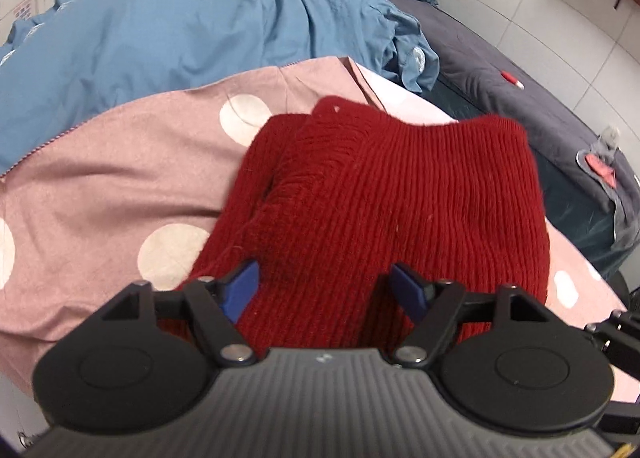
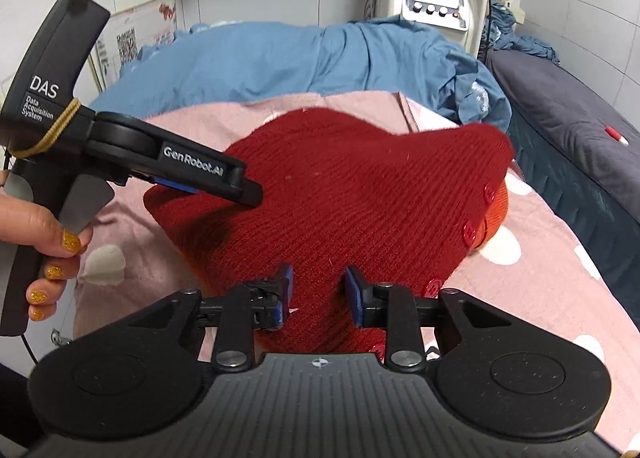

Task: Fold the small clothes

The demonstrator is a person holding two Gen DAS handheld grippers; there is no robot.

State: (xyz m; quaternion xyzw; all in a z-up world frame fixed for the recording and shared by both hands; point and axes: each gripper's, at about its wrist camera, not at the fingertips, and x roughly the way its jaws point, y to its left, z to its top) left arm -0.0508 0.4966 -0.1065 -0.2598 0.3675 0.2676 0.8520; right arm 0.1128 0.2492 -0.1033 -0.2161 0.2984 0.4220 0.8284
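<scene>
Where blue quilt (image 1: 160, 37) ends — pink dotted sheet (image 1: 100, 177).

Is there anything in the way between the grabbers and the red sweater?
Nothing visible. The red ribbed knit sweater lies bare on the pink polka-dot sheet, directly below both open hand-held grippers, left and right.
</scene>
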